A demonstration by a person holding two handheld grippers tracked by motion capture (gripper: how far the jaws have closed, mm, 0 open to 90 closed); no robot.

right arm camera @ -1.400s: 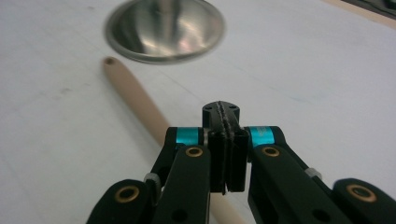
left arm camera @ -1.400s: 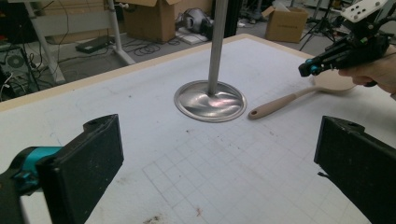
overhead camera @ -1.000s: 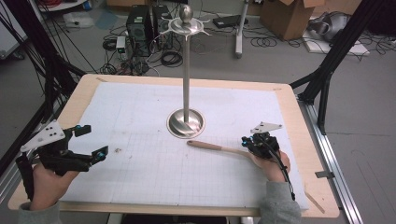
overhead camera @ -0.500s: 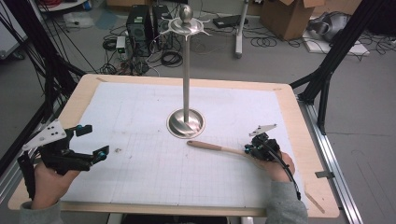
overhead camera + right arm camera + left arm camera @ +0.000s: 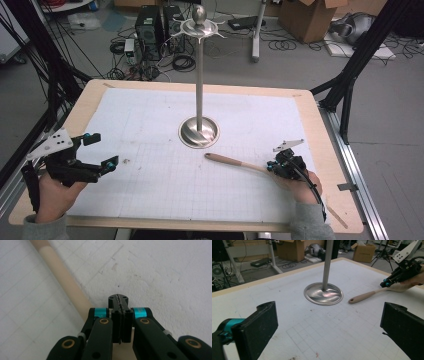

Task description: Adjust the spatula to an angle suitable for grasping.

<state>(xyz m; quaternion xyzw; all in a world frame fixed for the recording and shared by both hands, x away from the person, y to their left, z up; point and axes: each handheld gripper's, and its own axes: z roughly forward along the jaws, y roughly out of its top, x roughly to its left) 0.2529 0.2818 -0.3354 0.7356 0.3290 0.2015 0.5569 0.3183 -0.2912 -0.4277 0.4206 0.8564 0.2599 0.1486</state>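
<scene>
The right gripper [image 5: 280, 166], at the lower right of the high view, is sitting with its jaws closed flat together on the wide end of the spatula [image 5: 232, 161], which is lying on the mat [image 5: 150, 125] just below the stand [image 5: 199, 131] at the centre. The left gripper [image 5: 100, 152], at the lower left, is hovering wide open and holding nothing. The pick-up looks to be in hand; next the spatula likely needs lifting toward the stand's top. No containers are standing on the table.

Your wooden table [image 5: 322, 150] carries a white gridded mat [image 5: 150, 130] over most of its top. On the mat, the metal stand [image 5: 199, 131] sits upright mid-table, and a wooden-handled utensil [image 5: 232, 161] lies flat just beside its base.
</scene>
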